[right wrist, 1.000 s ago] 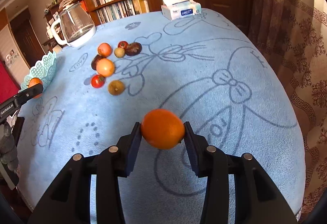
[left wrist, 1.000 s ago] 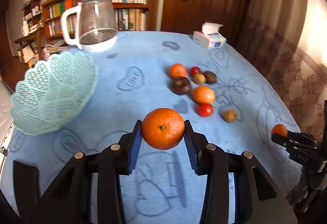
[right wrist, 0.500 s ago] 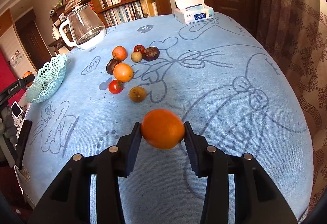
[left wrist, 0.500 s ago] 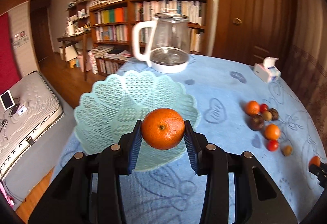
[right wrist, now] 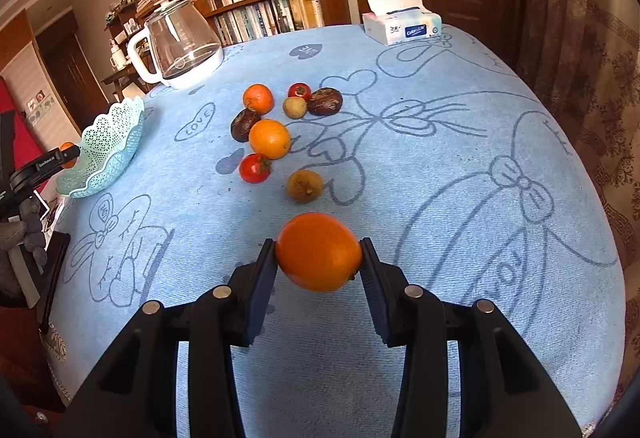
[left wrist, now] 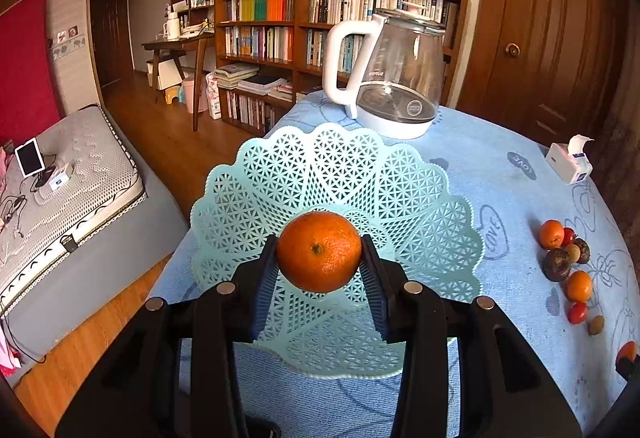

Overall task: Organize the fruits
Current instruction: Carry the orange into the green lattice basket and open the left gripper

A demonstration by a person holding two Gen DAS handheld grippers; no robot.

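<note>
Holding mandarin in my left gripper, pads clamped on both sides, fruit over near half of mint lattice basket. My right gripper clamped on smooth orange, above blue tablecloth, well apart from basket. Loose fruit cluster on cloth between basket and tissue box. Glass kettle just behind basket.

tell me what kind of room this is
Most likely a lived-in room at home, part study, part bedroom: packed bookshelves, a mattress on the floor, and a table under a blue cartoon cloth.
</note>
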